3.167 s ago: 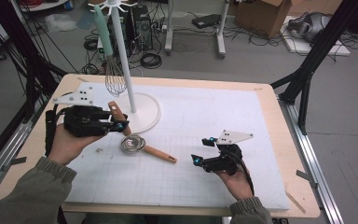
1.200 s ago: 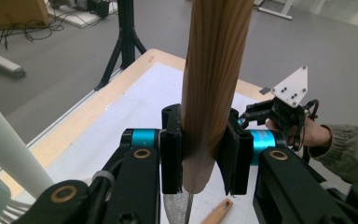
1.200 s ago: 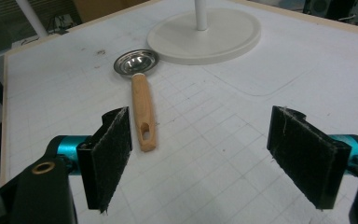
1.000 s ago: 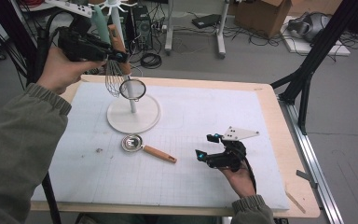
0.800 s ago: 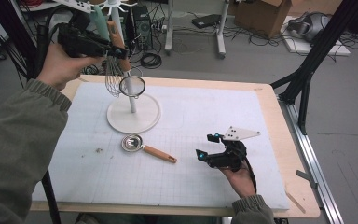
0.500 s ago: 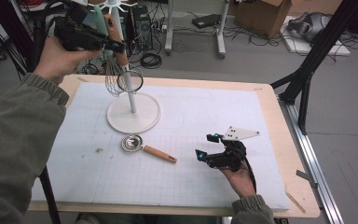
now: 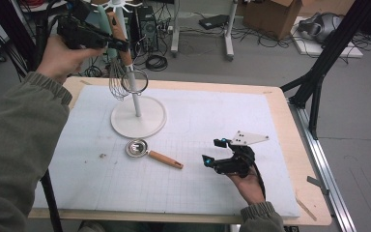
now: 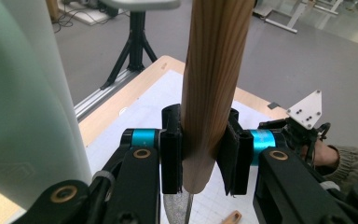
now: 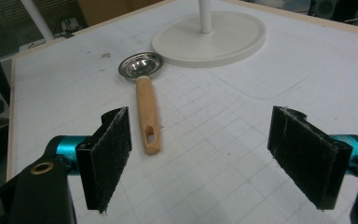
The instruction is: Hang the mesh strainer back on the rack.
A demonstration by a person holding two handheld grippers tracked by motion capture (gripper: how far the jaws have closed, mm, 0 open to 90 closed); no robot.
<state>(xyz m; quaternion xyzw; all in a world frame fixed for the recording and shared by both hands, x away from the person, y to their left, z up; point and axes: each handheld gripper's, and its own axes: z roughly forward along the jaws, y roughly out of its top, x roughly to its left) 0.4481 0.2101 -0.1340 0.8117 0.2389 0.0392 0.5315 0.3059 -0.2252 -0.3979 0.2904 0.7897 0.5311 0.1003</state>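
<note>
The left gripper (image 7: 121, 46) is raised at about 11 o'clock above the table (image 7: 280, 111), its jaws clamped on the wooden handle (image 8: 209, 88) of a strainer (image 7: 134, 81) whose wire ring hangs beside the pole of the white stand (image 7: 137, 116), next to a whisk (image 7: 117, 83) already dangling there. The handle looks light, stiff and dry-grained, so the pads should bite well; taking it low, near the metal, as in the left gripper view, likely keeps the small head from swinging much. The right gripper (image 7: 222, 157) rests at about 5 o'clock on the white mat (image 7: 212, 121), jaws spread wide and empty. Ahead of it, toward 10 o'clock, lies a steel scoop with a wooden handle (image 7: 153, 154), just off the stand's round base; it seems light and rigid, and its handle is the natural place to take it, since the polished bowl could slip. The mat is open around it, with free room at 3 o'clock; the crowded spot is the stand's top, where hooks and hanging tools sit close together
</note>
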